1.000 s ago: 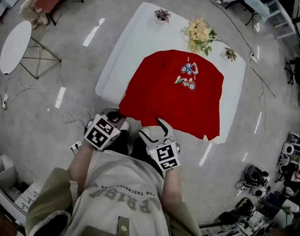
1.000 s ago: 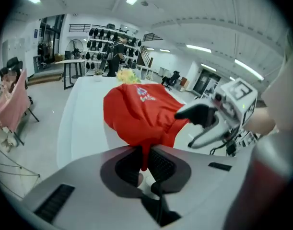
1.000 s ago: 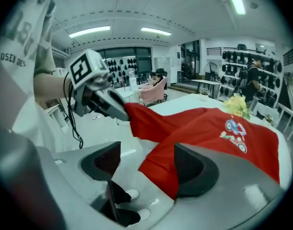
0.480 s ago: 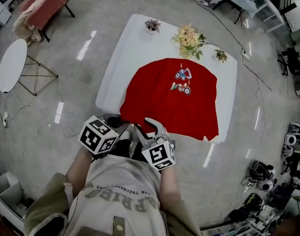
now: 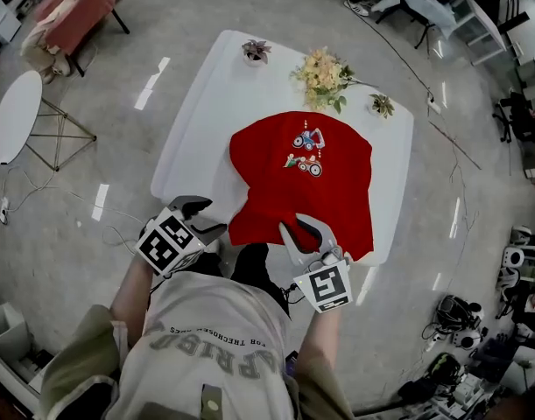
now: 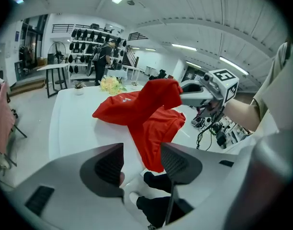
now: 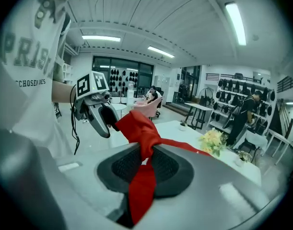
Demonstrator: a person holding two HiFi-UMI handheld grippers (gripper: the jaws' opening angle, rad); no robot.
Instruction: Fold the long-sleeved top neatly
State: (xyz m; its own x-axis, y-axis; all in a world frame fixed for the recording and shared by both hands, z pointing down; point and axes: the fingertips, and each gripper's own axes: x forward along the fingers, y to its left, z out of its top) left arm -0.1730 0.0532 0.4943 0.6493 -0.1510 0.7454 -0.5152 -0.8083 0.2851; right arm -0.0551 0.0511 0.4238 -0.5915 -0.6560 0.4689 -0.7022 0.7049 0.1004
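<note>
The red long-sleeved top (image 5: 306, 178) lies on the white table (image 5: 193, 125), print side up, with its near hem bunched and pulled up. My right gripper (image 5: 298, 226) has just been closing and is now shut on that hem; in the right gripper view the red cloth (image 7: 142, 138) runs pinched between the pads of my right gripper (image 7: 145, 159). My left gripper (image 5: 206, 217) hangs off the table's near left corner. Its jaws have just been opening and stand apart with nothing between them (image 6: 141, 164). Beyond them in the left gripper view, the top (image 6: 146, 111) is lifted by the right gripper (image 6: 196, 94).
A bouquet (image 5: 322, 73) and two small potted plants (image 5: 254, 51) (image 5: 381, 105) stand along the table's far edge. A round white side table (image 5: 13, 116) and a pink-draped chair (image 5: 74, 7) stand to the left. Cables lie on the floor. The person's legs (image 6: 160, 183) are below the left jaws.
The right gripper closed on the near hem and rose with it, bunching the cloth. The left gripper opened, let go of the hem and drew away to the left.
</note>
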